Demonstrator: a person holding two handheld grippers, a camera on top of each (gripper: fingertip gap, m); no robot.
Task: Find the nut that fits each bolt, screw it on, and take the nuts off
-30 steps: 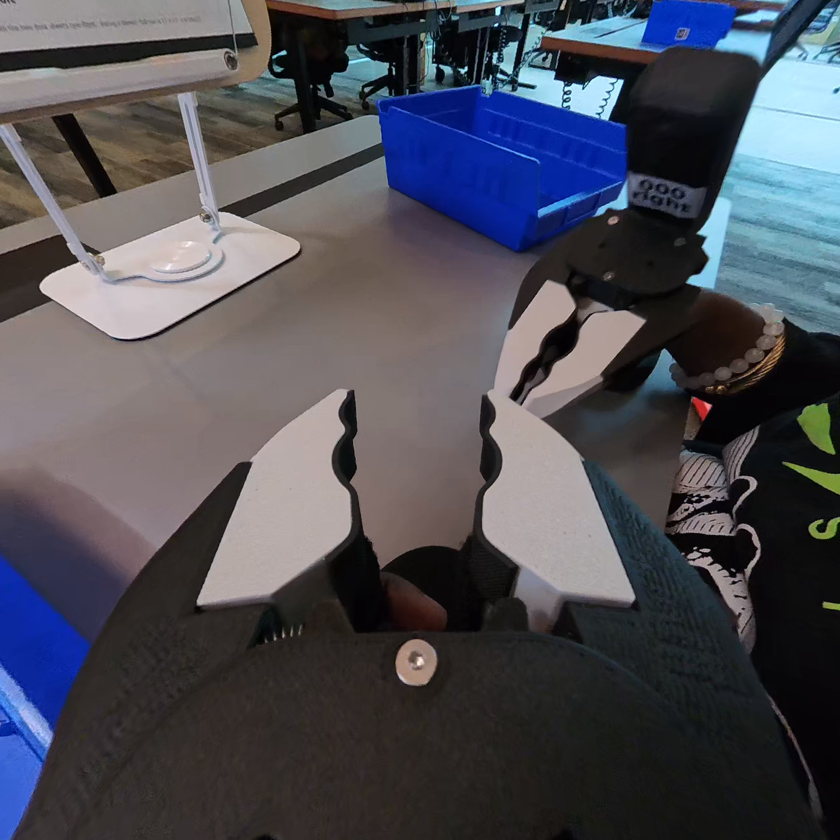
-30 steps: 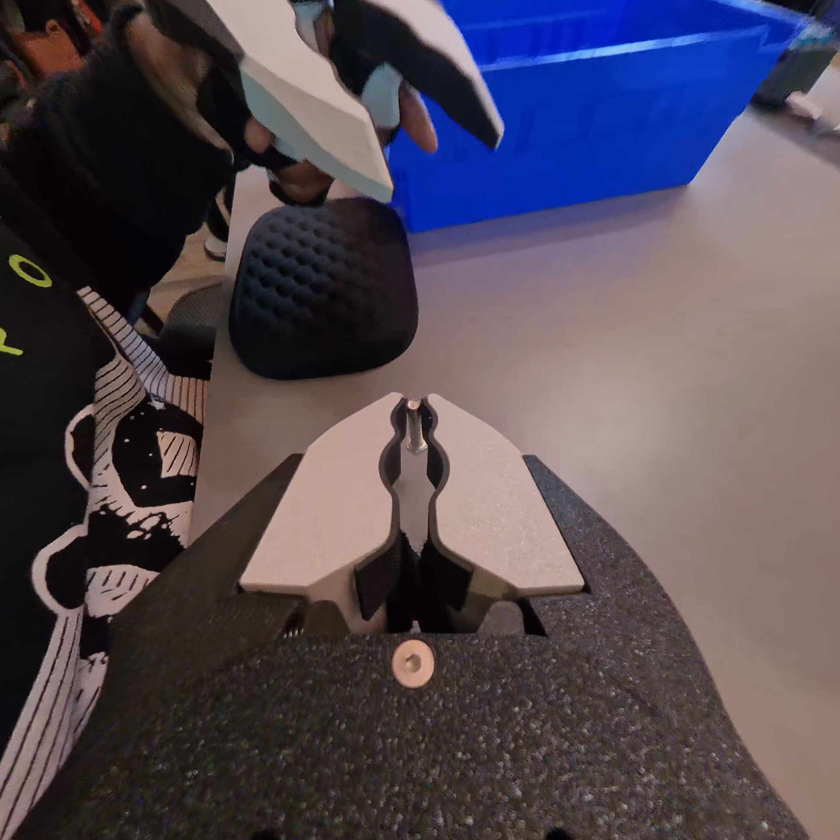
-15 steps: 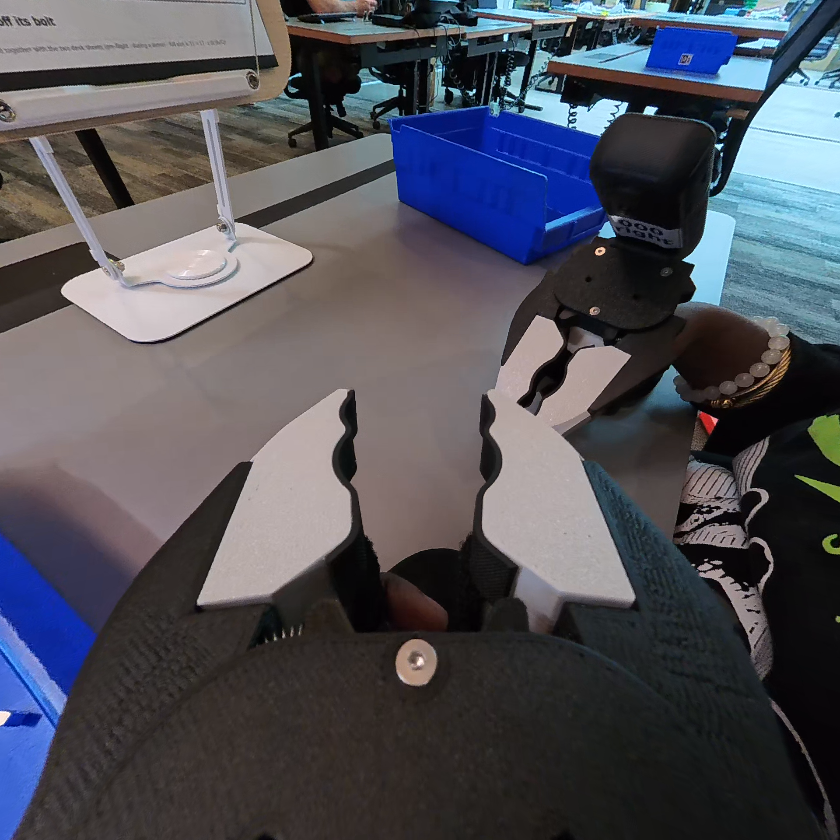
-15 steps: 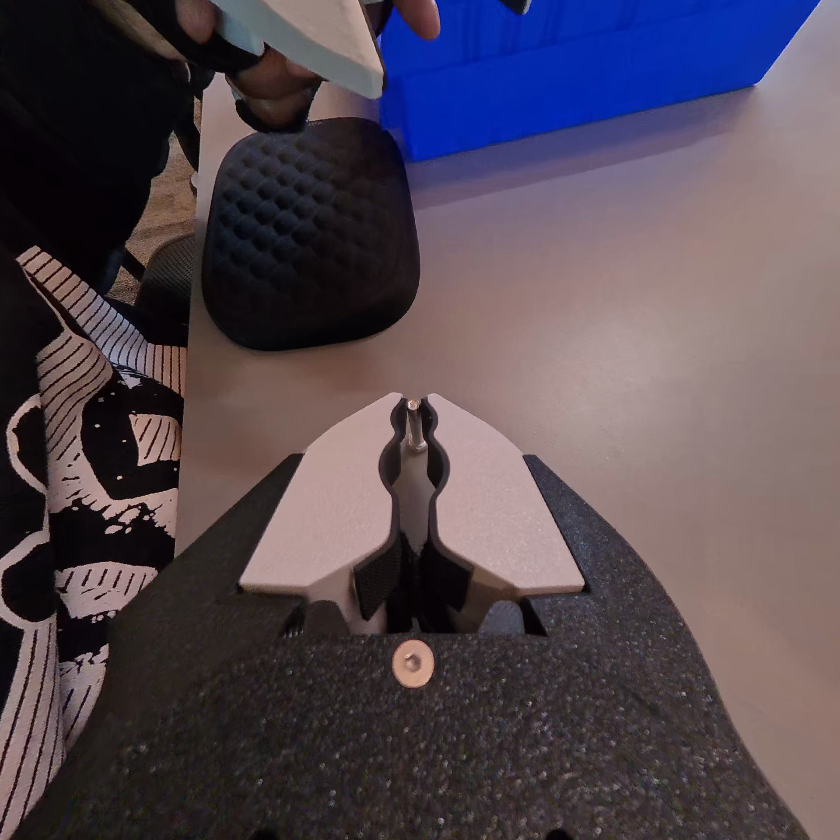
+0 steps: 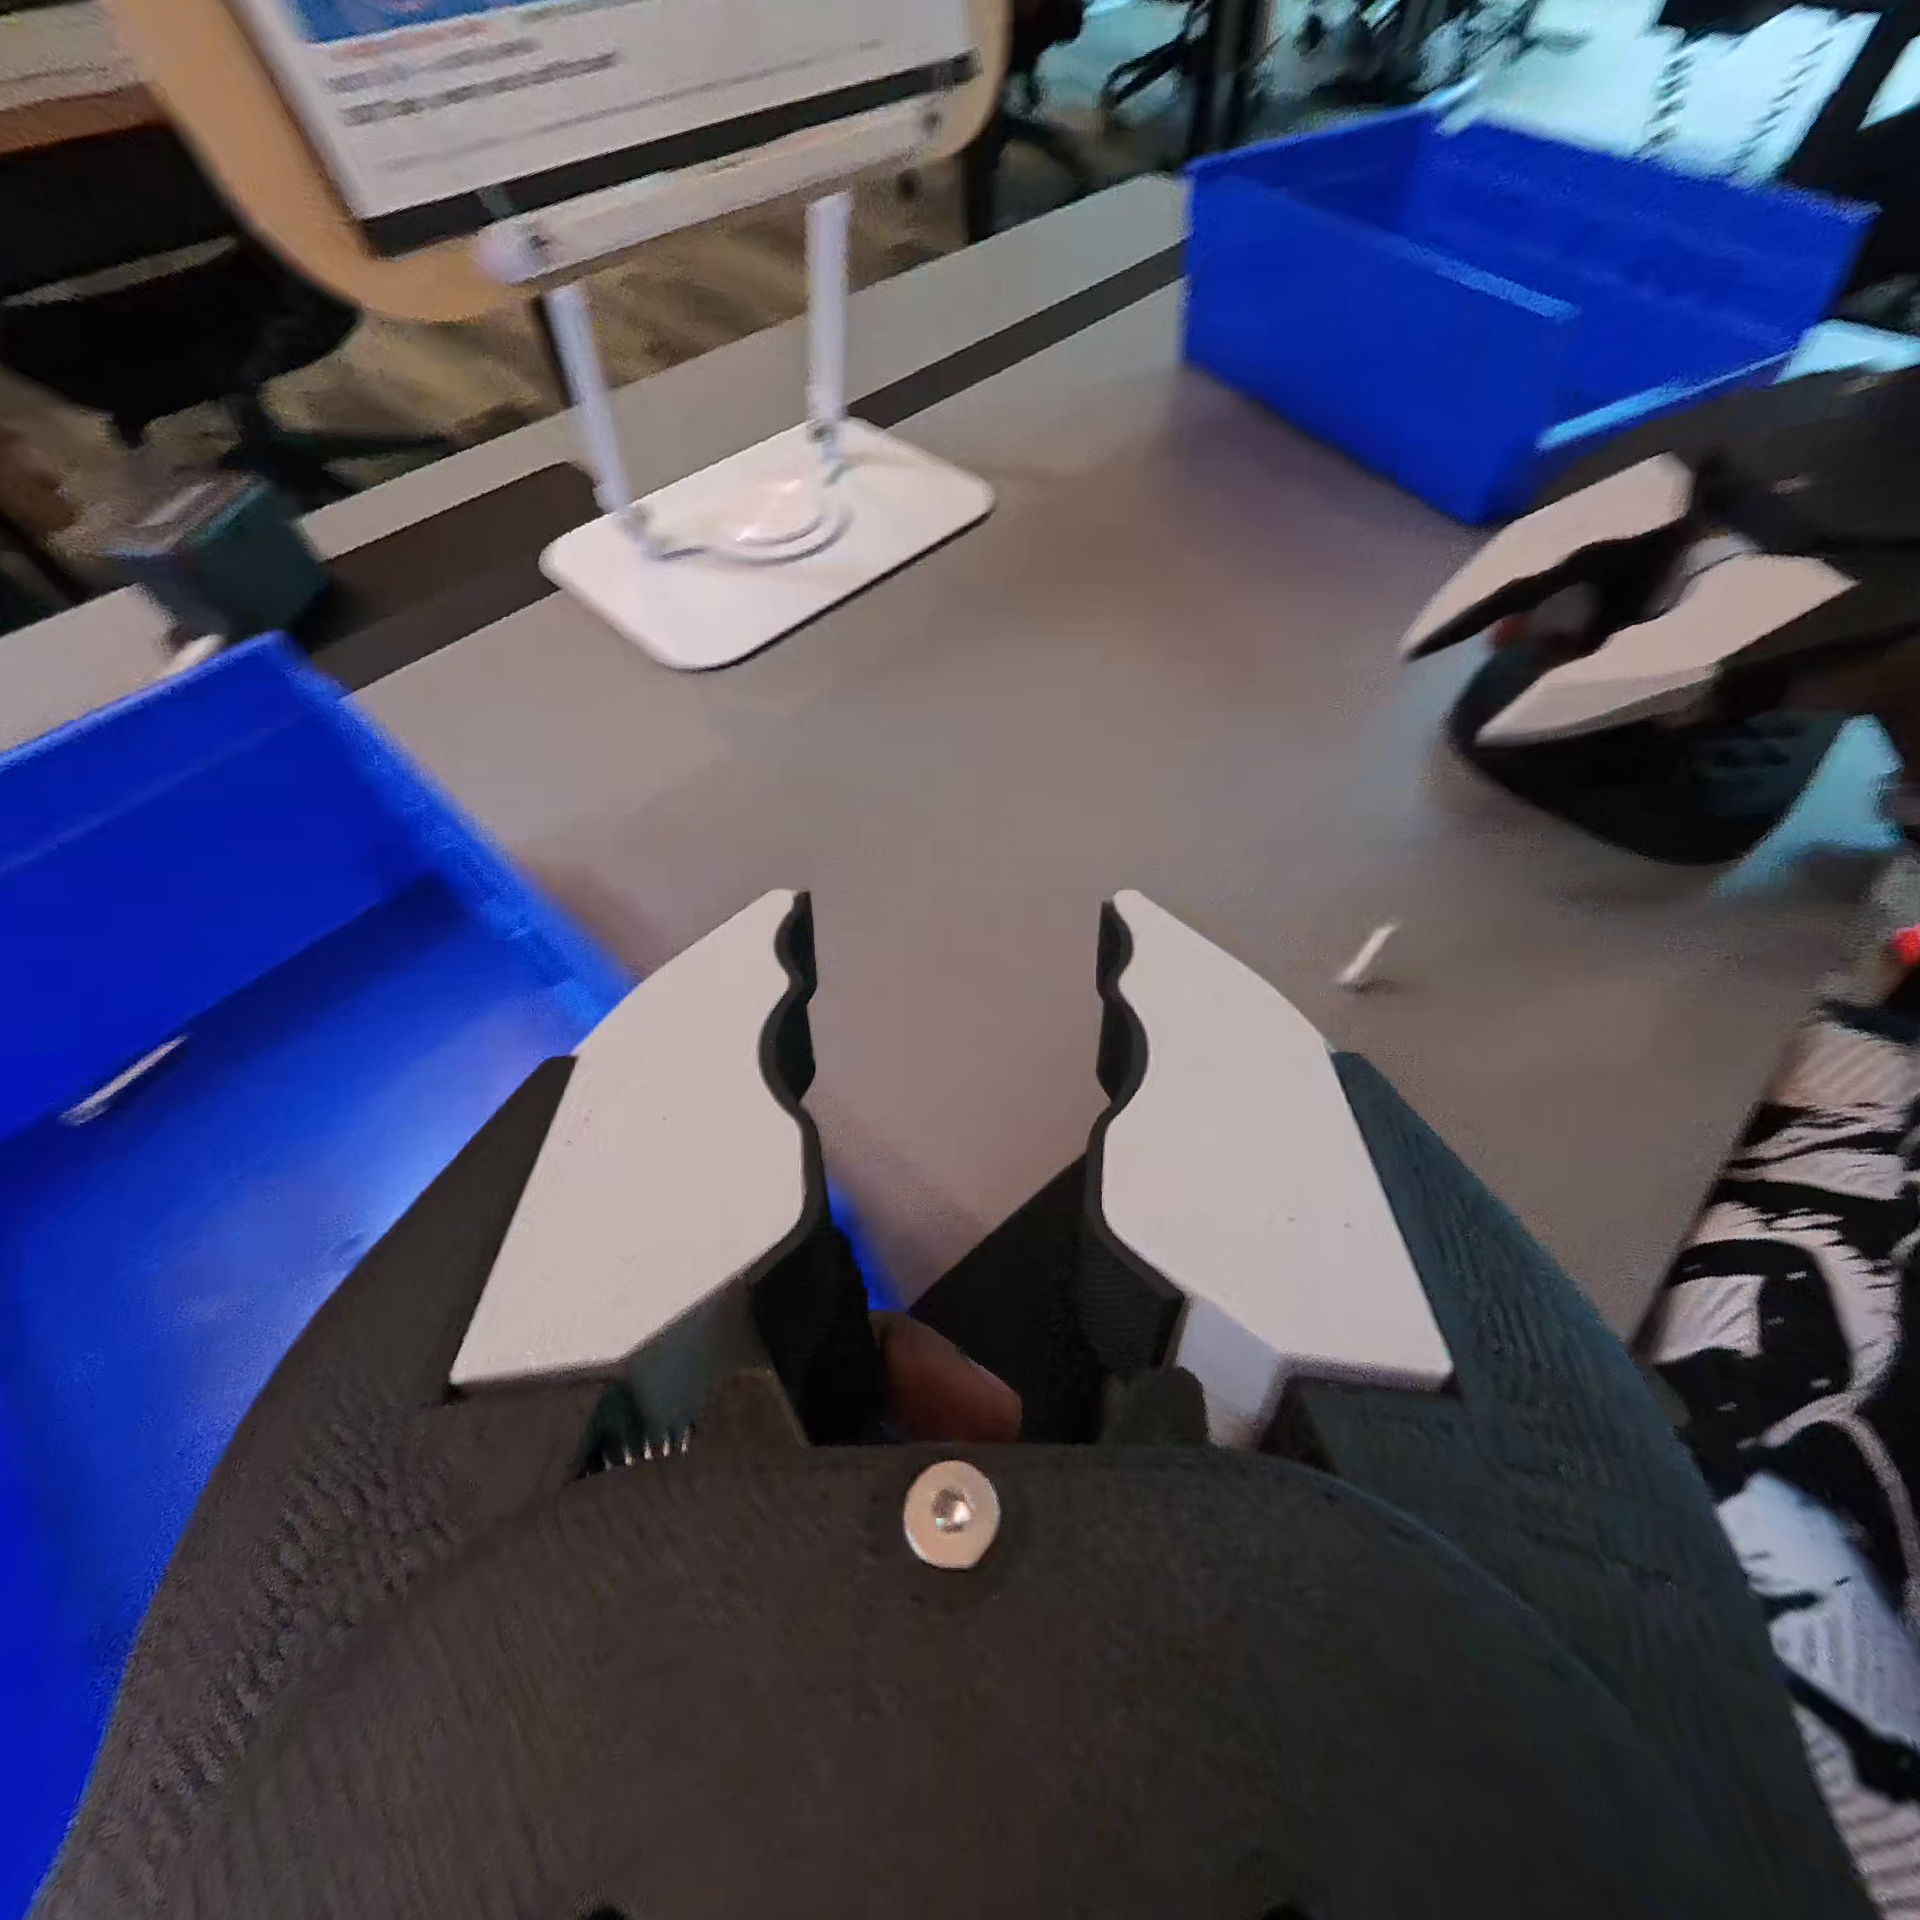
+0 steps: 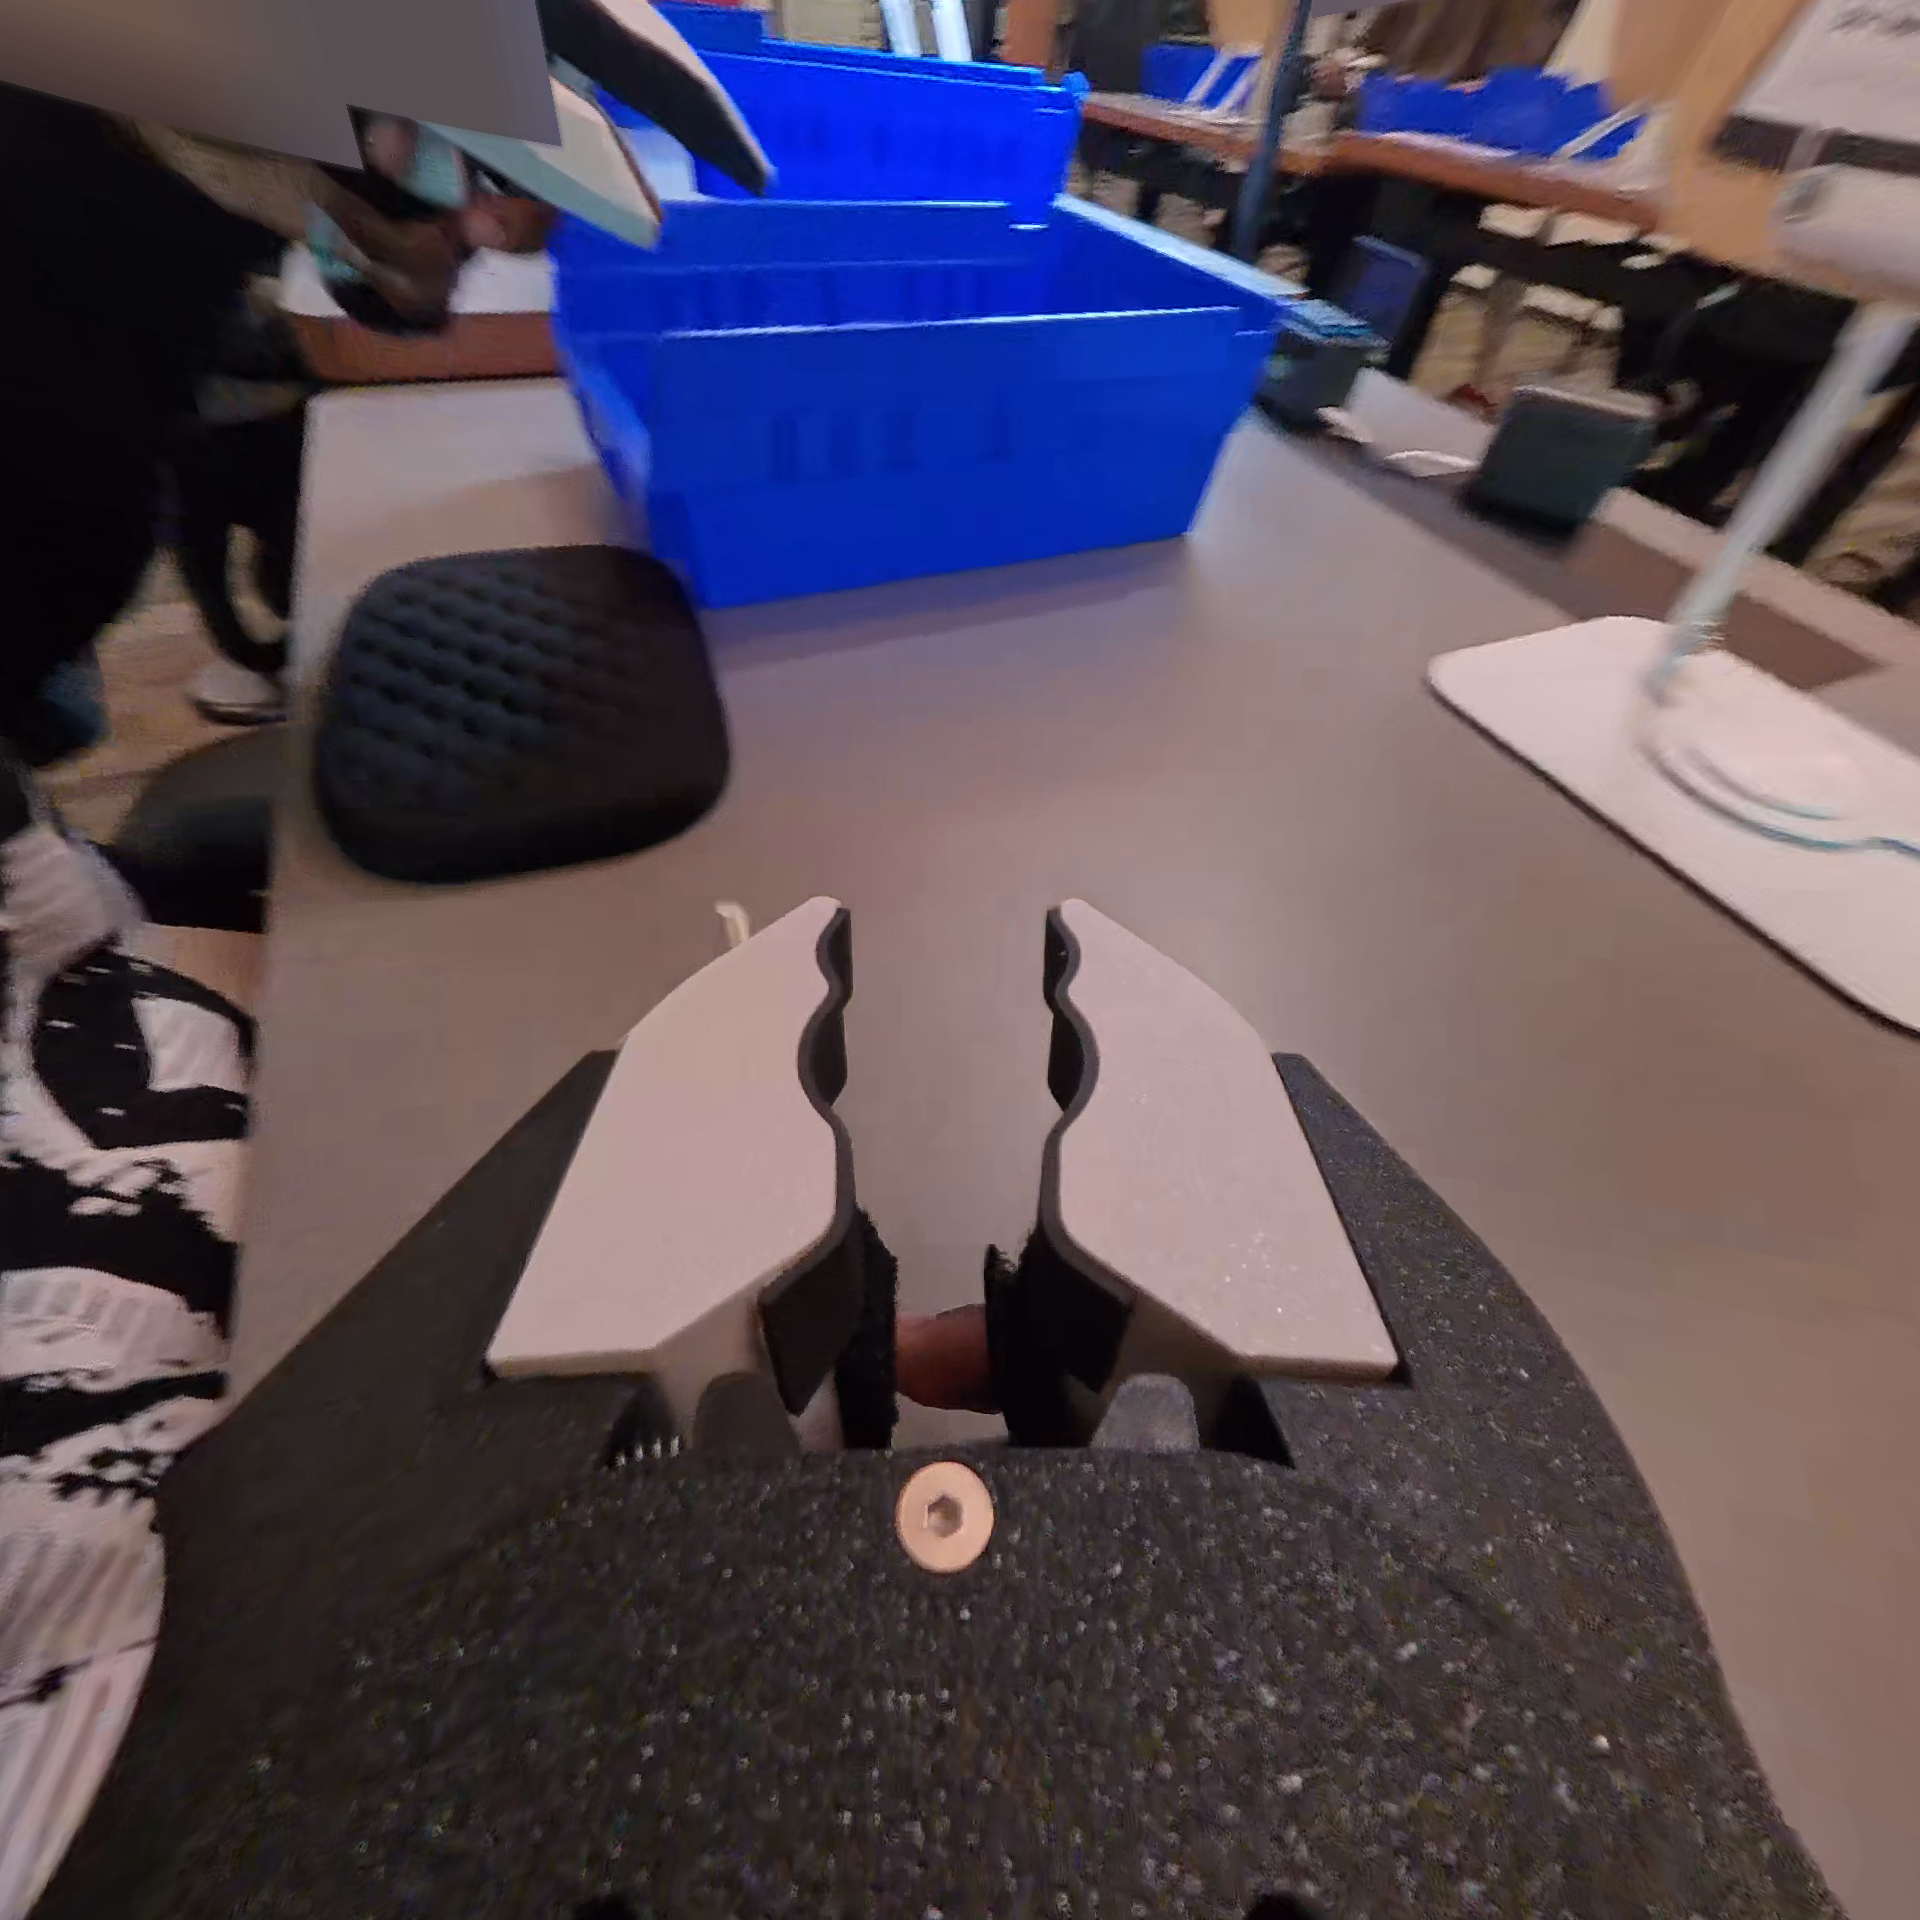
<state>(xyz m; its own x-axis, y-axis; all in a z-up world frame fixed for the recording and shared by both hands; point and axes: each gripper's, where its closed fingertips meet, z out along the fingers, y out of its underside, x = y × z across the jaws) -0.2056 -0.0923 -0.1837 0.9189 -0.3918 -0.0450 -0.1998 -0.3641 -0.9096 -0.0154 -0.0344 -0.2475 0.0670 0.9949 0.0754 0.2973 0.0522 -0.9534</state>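
Bolt status first: small silver metal bolt (image 5: pixel 1367 954) is lying loose on the grey table top (image 5: pixel 1039 675), near the front edge, in neither gripper. In the right wrist view only its tip (image 6: pixel 730 921) is peeking out just beyond the left finger of the right gripper (image 6: pixel 948 930).

Left gripper (image 5: pixel 954 920) is hovering above the table with its grey fingers (image 5: pixel 665 1122) spread wide apart and nothing between them. Right gripper is likewise standing released, fingers parted, gap empty; from the left wrist view it (image 5: pixel 1455 675) is showing far right, blurred, over a black dimpled pad (image 5: pixel 1662 790).

Containers:
- Blue plastic bin on the left (image 5: pixel 208 852), near the left gripper, open top. One pale sliver (image 5: pixel 120 1081) is showing on its floor; too blurred to tell what it is.
- Blue plastic bin at the far right (image 5: pixel 1455 312), open top, walls only in view; contents cannot be told.
- In the right wrist view the left bin (image 6: pixel 914 416) is sitting just behind the black pad (image 6: pixel 520 717); its inside is not showing.

White flat-based stand (image 5: pixel 769 540) holding a printed sheet is sitting at the back of the table between the two bins. No nut is identifiable in either view
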